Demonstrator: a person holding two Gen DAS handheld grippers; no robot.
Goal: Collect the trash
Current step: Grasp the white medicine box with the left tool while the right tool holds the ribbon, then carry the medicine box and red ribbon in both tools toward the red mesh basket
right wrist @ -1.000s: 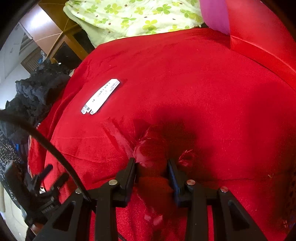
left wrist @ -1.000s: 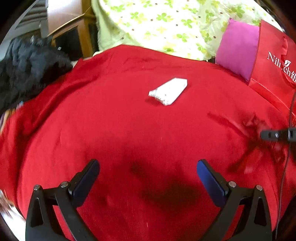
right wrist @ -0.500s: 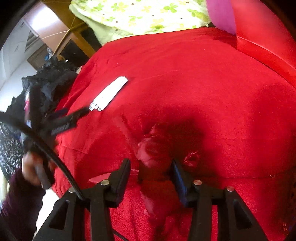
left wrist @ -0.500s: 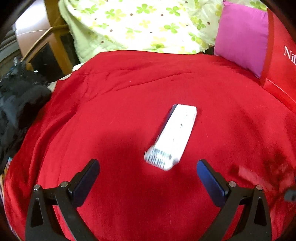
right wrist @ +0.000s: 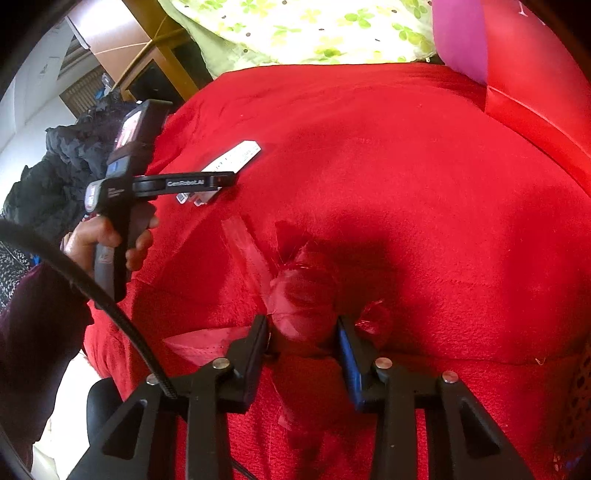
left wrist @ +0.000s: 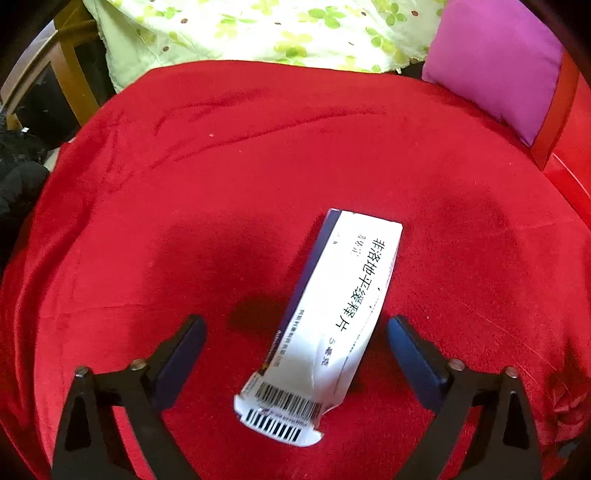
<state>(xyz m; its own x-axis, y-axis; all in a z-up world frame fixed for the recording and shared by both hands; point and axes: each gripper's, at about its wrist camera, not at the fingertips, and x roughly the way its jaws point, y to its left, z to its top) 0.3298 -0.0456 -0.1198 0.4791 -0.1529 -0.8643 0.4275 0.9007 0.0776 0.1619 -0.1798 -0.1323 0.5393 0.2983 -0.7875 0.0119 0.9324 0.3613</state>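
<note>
A flattened white medicine box (left wrist: 332, 321) with a dark blue side and barcodes lies on the red blanket (left wrist: 221, 184). My left gripper (left wrist: 295, 343) is open with the box between its fingers, not touching. In the right wrist view the left gripper (right wrist: 218, 181) sits over the same box (right wrist: 236, 158). My right gripper (right wrist: 301, 332) is shut on a crumpled red plastic bag (right wrist: 303, 295), held just above the blanket.
A green-flowered quilt (left wrist: 277, 29) and a magenta pillow (left wrist: 495, 62) lie at the back. A red paper bag (left wrist: 569, 147) stands at the right. Black clothing (right wrist: 70, 158) is piled at the left, beside a wooden frame (left wrist: 66, 66).
My left gripper has moved forward over the blanket until the white box lies between its open fingers. My right gripper has stayed shut on the red bag and lifted it slightly.
</note>
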